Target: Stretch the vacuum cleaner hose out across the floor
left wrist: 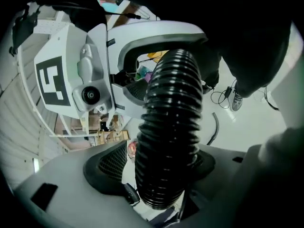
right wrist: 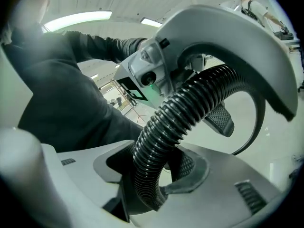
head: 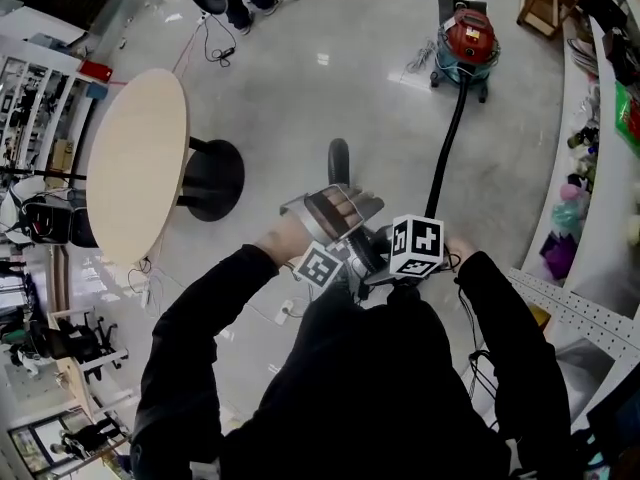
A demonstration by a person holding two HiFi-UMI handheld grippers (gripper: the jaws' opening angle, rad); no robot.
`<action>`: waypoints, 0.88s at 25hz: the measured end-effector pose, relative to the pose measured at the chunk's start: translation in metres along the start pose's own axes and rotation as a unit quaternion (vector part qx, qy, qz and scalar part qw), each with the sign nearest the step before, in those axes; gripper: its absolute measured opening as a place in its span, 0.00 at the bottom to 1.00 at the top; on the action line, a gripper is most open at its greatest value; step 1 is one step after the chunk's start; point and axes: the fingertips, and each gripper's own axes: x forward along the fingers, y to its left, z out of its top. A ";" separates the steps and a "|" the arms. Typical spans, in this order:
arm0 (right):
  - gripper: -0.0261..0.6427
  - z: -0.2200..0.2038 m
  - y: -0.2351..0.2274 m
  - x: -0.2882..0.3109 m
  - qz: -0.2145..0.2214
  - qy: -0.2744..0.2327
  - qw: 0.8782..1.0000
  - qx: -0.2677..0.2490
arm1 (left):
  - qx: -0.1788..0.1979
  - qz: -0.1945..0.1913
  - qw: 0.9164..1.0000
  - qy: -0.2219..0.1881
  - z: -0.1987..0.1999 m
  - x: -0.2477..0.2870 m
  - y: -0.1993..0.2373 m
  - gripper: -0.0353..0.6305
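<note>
No text, label or number can be read anywhere

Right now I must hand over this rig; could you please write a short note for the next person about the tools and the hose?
Tools: left tool open, the vacuum hose between its jaws but not clamped; right tool shut on the hose.
Things: red vacuum cleaner stands far ahead on the floor; the hose runs almost straight from it to the tools.
Done: that stretch is pulled out.
Left: the held end is off the floor, not yet laid out.
</note>
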 end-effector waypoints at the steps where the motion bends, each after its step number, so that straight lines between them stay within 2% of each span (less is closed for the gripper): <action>1: 0.36 0.001 0.004 -0.002 -0.003 -0.002 1.000 0.000 | -0.008 -0.003 1.000 0.011 -0.001 -0.003 0.003 0.53; 2: 0.36 0.002 0.007 -0.004 -0.007 0.000 1.000 -0.001 | -0.026 -0.016 0.999 0.016 -0.001 -0.006 0.002 0.53; 3: 0.36 0.004 0.009 -0.003 -0.013 0.005 1.000 -0.004 | -0.058 -0.044 0.997 0.014 0.000 -0.008 -0.008 0.53; 4: 0.36 0.005 0.009 -0.001 -0.018 0.013 1.000 -0.006 | -0.096 -0.077 0.992 0.007 0.003 -0.011 -0.022 0.53; 5: 0.36 0.007 0.011 0.004 -0.023 0.022 0.999 -0.007 | -0.121 -0.092 0.988 0.002 0.005 -0.015 -0.034 0.52; 6: 0.36 0.009 0.014 0.012 -0.024 0.031 0.999 -0.006 | -0.129 -0.082 0.988 0.001 0.005 -0.020 -0.041 0.48; 7: 0.36 0.011 0.018 0.021 -0.022 0.042 0.999 -0.005 | -0.124 -0.058 0.991 0.002 0.005 -0.028 -0.044 0.37; 9: 0.36 0.012 0.028 0.041 -0.017 0.072 0.997 -0.002 | -0.118 -0.018 0.993 -0.002 0.007 -0.046 -0.054 0.25; 12: 0.36 0.015 0.033 0.072 -0.029 0.109 0.994 0.006 | -0.124 0.019 0.992 0.003 0.005 -0.078 -0.072 0.24; 13: 0.36 0.019 0.030 0.080 -0.048 0.111 0.993 0.014 | -0.118 0.037 0.992 0.015 -0.001 -0.087 -0.076 0.24; 15: 0.37 0.032 0.013 0.089 -0.118 0.104 0.987 0.024 | -0.119 0.068 0.990 0.043 -0.019 -0.104 -0.083 0.24; 17: 0.52 0.049 -0.009 0.086 -0.218 0.085 0.972 0.028 | -0.146 0.077 0.984 0.075 -0.043 -0.121 -0.098 0.24; 18: 0.59 0.059 -0.018 0.081 -0.271 0.068 0.960 0.033 | -0.178 0.061 0.979 0.084 -0.053 -0.128 -0.110 0.24; 19: 0.61 0.068 -0.022 0.076 -0.322 0.047 0.945 0.040 | -0.219 0.038 0.971 0.086 -0.060 -0.133 -0.125 0.24; 21: 0.61 0.081 -0.017 0.065 -0.419 0.000 0.907 0.053 | -0.278 0.012 0.955 0.099 -0.077 -0.146 -0.145 0.24; 22: 0.61 0.084 -0.009 0.059 -0.469 -0.027 0.881 0.058 | -0.296 0.004 0.949 0.107 -0.084 -0.154 -0.151 0.24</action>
